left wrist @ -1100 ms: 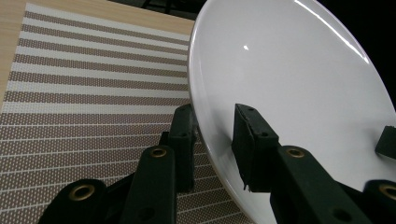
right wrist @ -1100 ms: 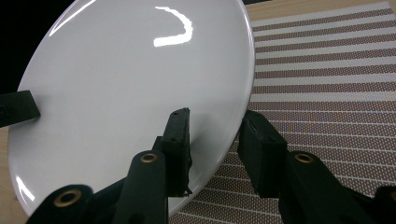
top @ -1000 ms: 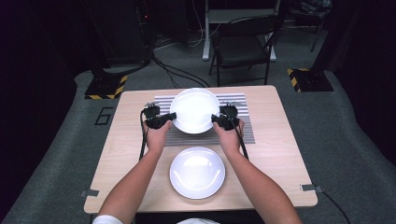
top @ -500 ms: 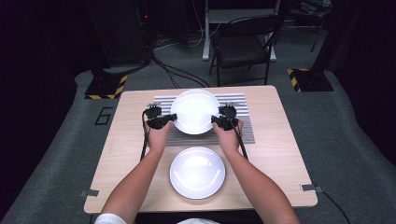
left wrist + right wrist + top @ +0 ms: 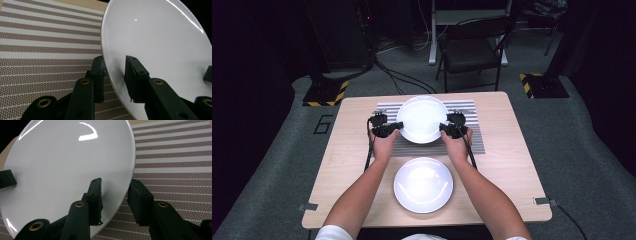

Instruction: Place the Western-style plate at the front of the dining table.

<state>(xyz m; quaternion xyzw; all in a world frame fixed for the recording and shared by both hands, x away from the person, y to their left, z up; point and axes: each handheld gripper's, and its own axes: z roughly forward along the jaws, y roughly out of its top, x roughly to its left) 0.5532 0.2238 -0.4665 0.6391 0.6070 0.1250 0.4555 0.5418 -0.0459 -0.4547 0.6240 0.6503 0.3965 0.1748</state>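
There were two white plates on the counter [image 5: 347,165]. One plate, the far plate [image 5: 422,119], was over the striped mat [image 5: 472,142]. The other one, the near plate [image 5: 423,184], lay flat by the person, well apart from both tools. There were two grippers. The left gripper [image 5: 388,129] had its jaws closed on the left rim of the far plate, one jaw on top and one under it. The right gripper [image 5: 447,129] had its jaws closed on the right rim the same way. The far plate looked tipped up a bit from the mat. Since a second before, the hands and the far plate had hardly moved at all, and the near plate had stayed put.
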